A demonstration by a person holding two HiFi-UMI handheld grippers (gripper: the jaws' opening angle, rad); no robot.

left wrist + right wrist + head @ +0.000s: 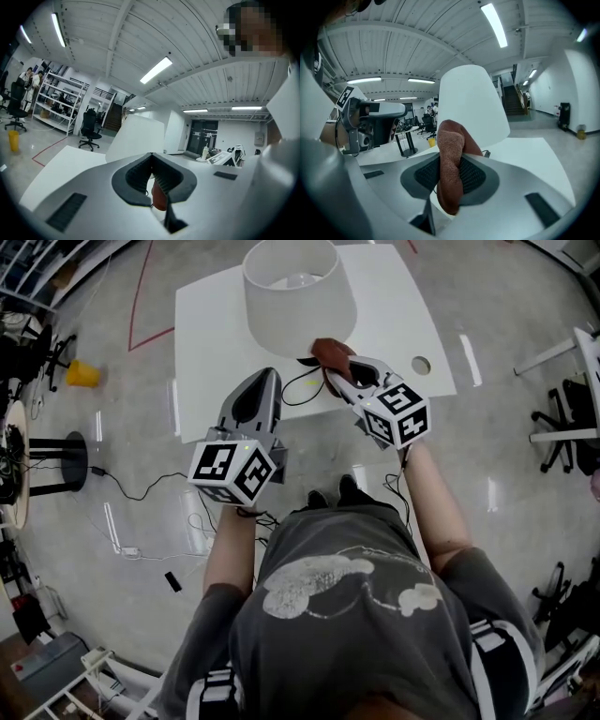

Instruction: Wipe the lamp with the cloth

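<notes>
Right claw (337, 373), gripping the cloth (328, 352), should sweep lightly over the lamp (298, 294) at twelve o'clock; left claw (263, 381) closed, empty.

The lamp (298, 296) shade hides all beneath it from above, and its far rim is cut off by the top edge. From the left hand-held gripper (151, 158), the cloth (158, 199) is only a red sliver behind the jaws — the lamp's foot is hidden too. The far-left people (29, 77) are too small to make out.
</notes>
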